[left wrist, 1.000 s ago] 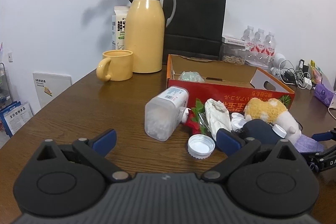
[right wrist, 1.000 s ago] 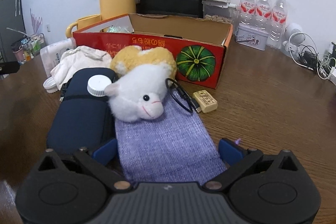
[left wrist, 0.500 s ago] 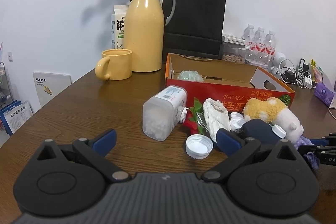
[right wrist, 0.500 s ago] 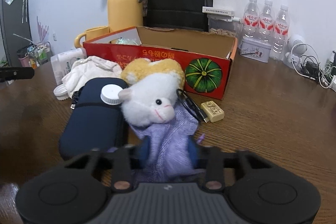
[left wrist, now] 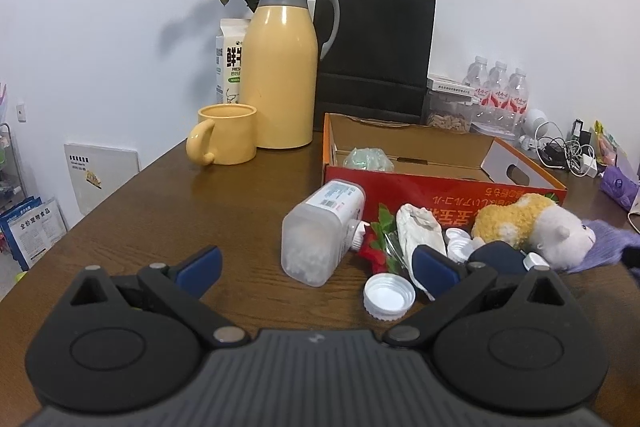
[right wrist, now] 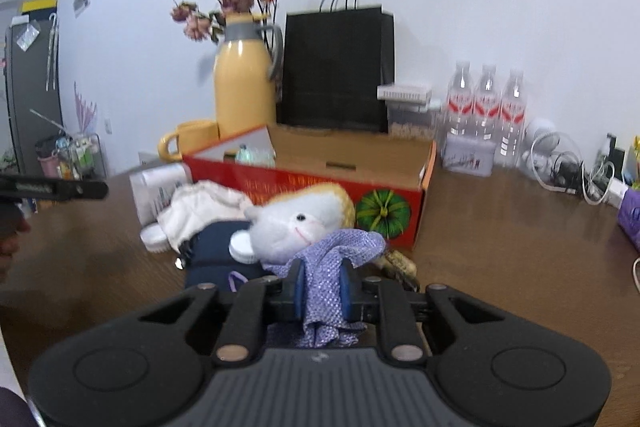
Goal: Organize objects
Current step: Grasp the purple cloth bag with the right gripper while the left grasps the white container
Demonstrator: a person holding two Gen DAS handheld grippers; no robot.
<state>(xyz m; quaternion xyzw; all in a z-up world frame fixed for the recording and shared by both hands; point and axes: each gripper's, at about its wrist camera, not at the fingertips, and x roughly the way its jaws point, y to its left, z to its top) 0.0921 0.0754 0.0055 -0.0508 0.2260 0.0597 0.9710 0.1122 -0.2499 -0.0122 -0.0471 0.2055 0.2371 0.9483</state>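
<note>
Since earlier frame, right gripper [right wrist: 322, 287] went from wide apart to closing on purple cloth [right wrist: 332, 267], bunched between pads, partly under plush sheep [right wrist: 296, 223]. Left gripper [left wrist: 316, 263] released, empty. Step: lifting cloth. Next: likely clear sheep, carry to red box [right wrist: 400, 163].

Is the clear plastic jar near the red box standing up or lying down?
Lying down. The clear jar rests on its side on the table, its base toward the camera and its white cap end pointing at the red box.

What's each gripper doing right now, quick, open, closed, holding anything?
Left gripper: open, holding nothing.
Right gripper: jaws closing on the bunched purple knitted cloth, pads pressing it.
</note>
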